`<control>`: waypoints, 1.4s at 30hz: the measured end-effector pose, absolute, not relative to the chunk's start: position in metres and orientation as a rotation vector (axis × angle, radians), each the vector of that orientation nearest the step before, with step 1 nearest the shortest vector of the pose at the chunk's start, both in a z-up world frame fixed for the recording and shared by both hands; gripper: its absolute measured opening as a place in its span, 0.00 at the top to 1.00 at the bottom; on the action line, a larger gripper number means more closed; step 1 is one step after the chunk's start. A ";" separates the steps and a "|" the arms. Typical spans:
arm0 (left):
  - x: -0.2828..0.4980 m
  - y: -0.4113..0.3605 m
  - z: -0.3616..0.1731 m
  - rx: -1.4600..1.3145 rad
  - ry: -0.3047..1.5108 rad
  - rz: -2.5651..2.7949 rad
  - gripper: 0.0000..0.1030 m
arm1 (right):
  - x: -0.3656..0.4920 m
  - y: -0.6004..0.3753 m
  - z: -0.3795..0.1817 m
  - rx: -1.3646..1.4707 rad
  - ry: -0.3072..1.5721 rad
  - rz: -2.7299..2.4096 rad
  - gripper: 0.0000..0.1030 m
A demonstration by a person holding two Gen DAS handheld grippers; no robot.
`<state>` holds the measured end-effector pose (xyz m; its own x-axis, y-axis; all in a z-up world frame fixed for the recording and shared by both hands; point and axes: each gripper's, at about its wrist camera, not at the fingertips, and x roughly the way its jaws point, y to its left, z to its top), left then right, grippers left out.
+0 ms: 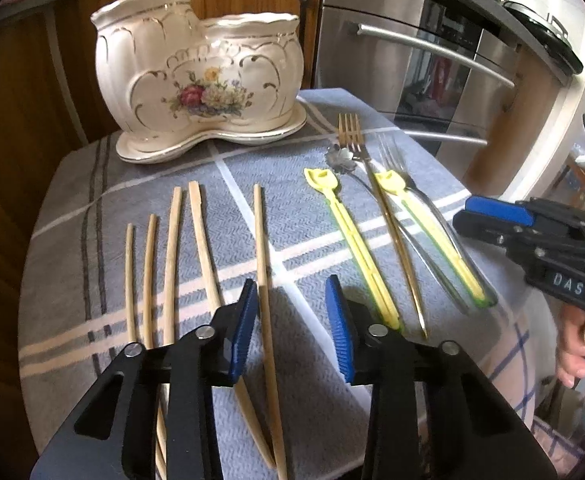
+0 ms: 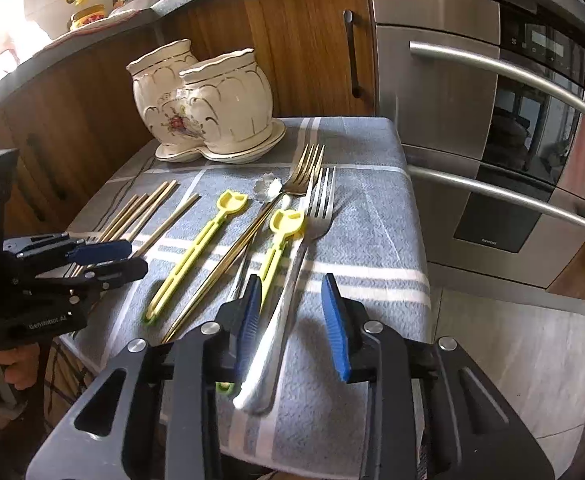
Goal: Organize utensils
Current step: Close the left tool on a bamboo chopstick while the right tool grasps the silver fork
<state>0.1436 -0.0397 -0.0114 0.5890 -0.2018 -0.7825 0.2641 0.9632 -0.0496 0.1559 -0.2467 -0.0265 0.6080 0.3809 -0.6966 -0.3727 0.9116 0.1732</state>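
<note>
The silver fork (image 2: 288, 280) is laid lengthwise, tines aimed toward the ceramic holder (image 2: 208, 108), straddled by the wide-open right gripper (image 2: 292, 320), left gripper (image 1: 290, 320) also spread, nothing gripped

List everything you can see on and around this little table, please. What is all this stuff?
Ceramic utensil holder: one, cream with gold trim and painted flowers, two compartments, back of the table.
Chopsticks: five, pale wood, loose on the left.
Yellow plastic utensils: two, right of the chopsticks.
Gold fork: one, between the yellow pieces.
Silver fork: one, farthest right.
Flower-headed utensil: one, silver, partly under the gold fork.
Tablecloth: one, grey-blue with white stripes.
Oven: one, stainless steel, behind the table.
Left gripper: black with blue pads, open above a chopstick.
Right gripper: same, open around the silver fork's handle.
</note>
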 end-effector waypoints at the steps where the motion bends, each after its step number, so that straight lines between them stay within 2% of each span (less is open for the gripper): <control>1: 0.145 -0.040 -0.013 0.078 0.909 -0.270 0.68 | 0.159 -0.246 -0.027 0.010 0.817 0.431 0.74; 3: 0.149 -0.041 -0.013 0.093 0.913 -0.268 0.70 | 0.167 -0.243 -0.029 -0.001 0.837 0.424 0.79; 8: 0.154 -0.039 -0.012 0.082 0.930 -0.271 0.77 | 0.177 -0.234 -0.032 -0.043 0.874 0.427 0.82; 11: 0.156 -0.038 -0.012 0.075 0.937 -0.272 0.78 | 0.182 -0.230 -0.034 -0.049 0.902 0.431 0.84; 14: 0.156 -0.038 -0.012 0.075 0.950 -0.265 0.78 | 0.185 -0.230 -0.034 -0.080 0.920 0.428 0.91; 35: 0.170 -0.047 -0.010 0.167 1.081 -0.325 0.79 | 0.222 -0.217 -0.031 -0.230 1.235 0.500 0.92; 38: 0.171 -0.047 -0.010 0.183 1.075 -0.305 0.90 | 0.225 -0.212 -0.031 -0.246 1.252 0.489 0.92; 42: 0.172 -0.041 -0.011 0.147 1.069 -0.304 0.95 | 0.230 -0.215 -0.031 -0.184 1.251 0.472 0.95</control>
